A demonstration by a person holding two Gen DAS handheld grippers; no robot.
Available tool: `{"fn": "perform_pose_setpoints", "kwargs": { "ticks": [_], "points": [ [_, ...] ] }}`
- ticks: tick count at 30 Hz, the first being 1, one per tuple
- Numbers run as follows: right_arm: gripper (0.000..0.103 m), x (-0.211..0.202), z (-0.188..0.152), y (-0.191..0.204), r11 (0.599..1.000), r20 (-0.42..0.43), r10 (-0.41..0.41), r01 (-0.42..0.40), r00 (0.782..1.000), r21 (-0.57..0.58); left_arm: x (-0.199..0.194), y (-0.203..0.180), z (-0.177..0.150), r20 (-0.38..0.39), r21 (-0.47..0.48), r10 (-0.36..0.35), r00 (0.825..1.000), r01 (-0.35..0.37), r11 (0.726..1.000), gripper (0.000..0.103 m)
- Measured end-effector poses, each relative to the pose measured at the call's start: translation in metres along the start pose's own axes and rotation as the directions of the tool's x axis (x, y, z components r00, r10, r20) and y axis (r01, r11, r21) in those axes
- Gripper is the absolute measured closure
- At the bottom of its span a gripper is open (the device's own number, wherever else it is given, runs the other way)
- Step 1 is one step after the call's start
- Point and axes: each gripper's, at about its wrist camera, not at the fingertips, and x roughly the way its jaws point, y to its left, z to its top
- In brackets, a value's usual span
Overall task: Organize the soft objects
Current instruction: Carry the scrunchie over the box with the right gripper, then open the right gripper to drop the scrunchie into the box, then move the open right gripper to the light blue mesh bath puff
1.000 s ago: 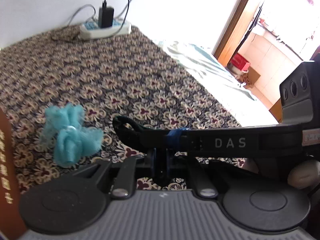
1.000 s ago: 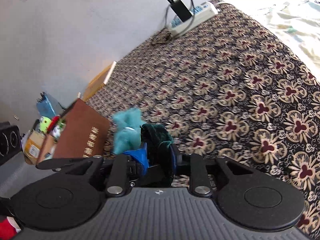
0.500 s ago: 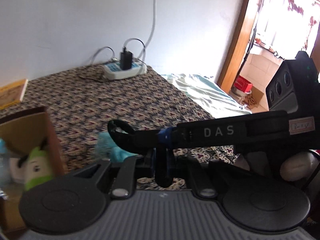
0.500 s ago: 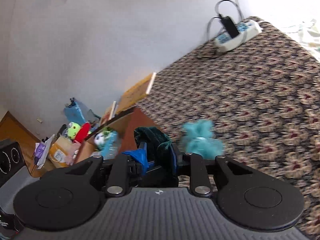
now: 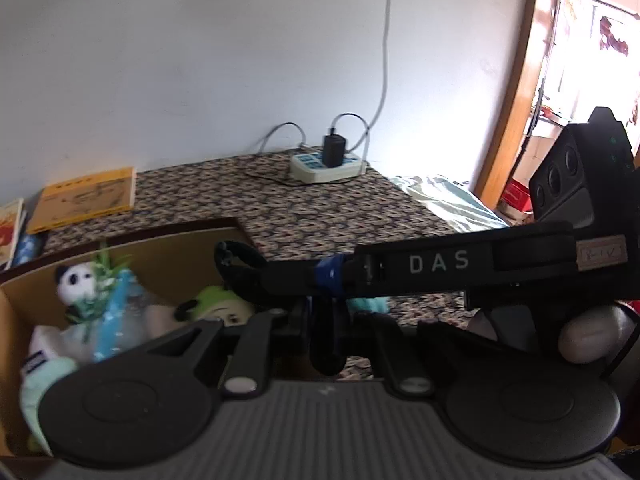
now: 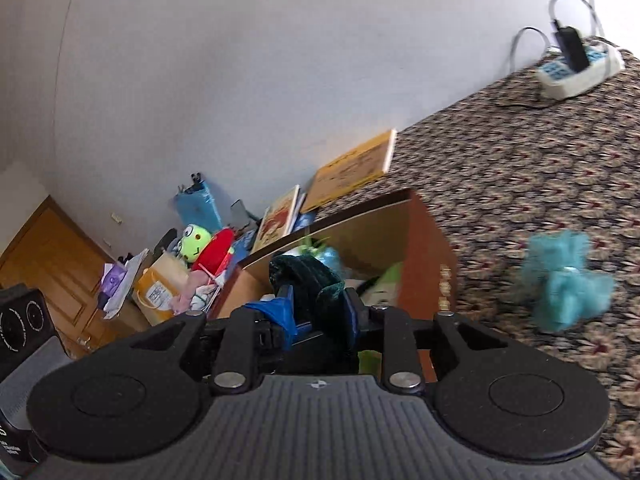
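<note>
Box: an open cardboard box [image 6: 404, 224] stands at the left, against the edge of the patterned bed [image 6: 540, 168]. Plush toys are already packed inside, among them a panda [image 5: 74, 280] and a green toy [image 5: 218, 304]. Little free room is seen, so a dropped piece may land on the toys and roll out.

Left gripper: the left gripper [image 5: 326, 320] is clenched tight above the box's near corner. Whether any cloth is pinched in it cannot be told. If a fold is caught there, the piece may be dragged back out when the hand is withdrawn.

Velvet band: the task's thing in hand, a dark green velvet band [image 6: 308, 276], is carried over the box opening, close to its near wall rather than its middle.

Right gripper: the right gripper [image 6: 316, 308] is grasping the velvet band and its jaws are opening. The band sits between the pads and appears to be touched by both. A release this near the wall may let it slide down outside the box, or the pile may cling to a pad and hang there.

Teal tuft: a fluffy teal piece [image 6: 560, 280] lies loose on the bed, to the right of the box and apart from it. It is judged the next thing to be collected and could be forgotten.
</note>
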Motion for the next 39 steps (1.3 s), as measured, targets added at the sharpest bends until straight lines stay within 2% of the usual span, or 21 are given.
{"fn": "perform_pose_setpoints", "kwargs": {
  "ticks": [6,11,19,20,21,23,25,27,39],
  "points": [
    [0.094,0.029,-0.01,0.025,0.999,-0.003,-0.02,0.02,1.0,-0.039,-0.005,0.033,-0.007,-0.009,-0.024,0.0,1.0,0.0,1.0,0.098],
    [0.093,0.044,-0.02,0.034,0.993,-0.015,-0.093,0.091,0.996,-0.079,0.001,0.052,-0.017,-0.05,-0.062,-0.046,0.998,0.043,0.997,0.098],
    [0.091,0.05,-0.028,0.037,0.978,0.003,-0.187,0.186,0.982,-0.097,0.015,0.059,-0.024,-0.09,-0.042,-0.085,0.992,0.082,0.996,0.095],
    [0.091,0.05,-0.028,0.036,0.977,0.007,-0.194,0.194,0.981,-0.09,0.016,0.059,-0.024,-0.095,-0.041,-0.091,0.991,0.087,0.995,0.092],
    [0.091,0.049,-0.028,0.036,0.976,0.01,-0.201,0.201,0.98,-0.085,0.018,0.06,-0.025,-0.099,-0.041,-0.091,0.991,0.088,0.995,0.081],
    [0.091,0.048,-0.028,0.036,0.974,0.017,-0.213,0.213,0.977,-0.079,0.019,0.06,-0.025,-0.098,-0.038,-0.103,0.99,0.1,0.994,0.069],
    [0.091,0.046,-0.029,0.035,0.972,0.024,-0.222,0.223,0.975,-0.072,0.019,0.06,-0.025,-0.095,-0.031,-0.111,0.989,0.109,0.994,0.066],
    [0.09,0.044,-0.029,0.034,0.97,0.027,-0.233,0.234,0.972,-0.062,0.02,0.059,-0.024,-0.101,-0.025,-0.113,0.988,0.111,0.994,0.056],
    [0.09,0.03,-0.032,0.027,0.973,0.054,-0.227,0.228,0.972,-0.019,0.019,0.06,-0.018,-0.129,-0.037,-0.077,0.989,0.072,0.997,0.045]
  ]
}}
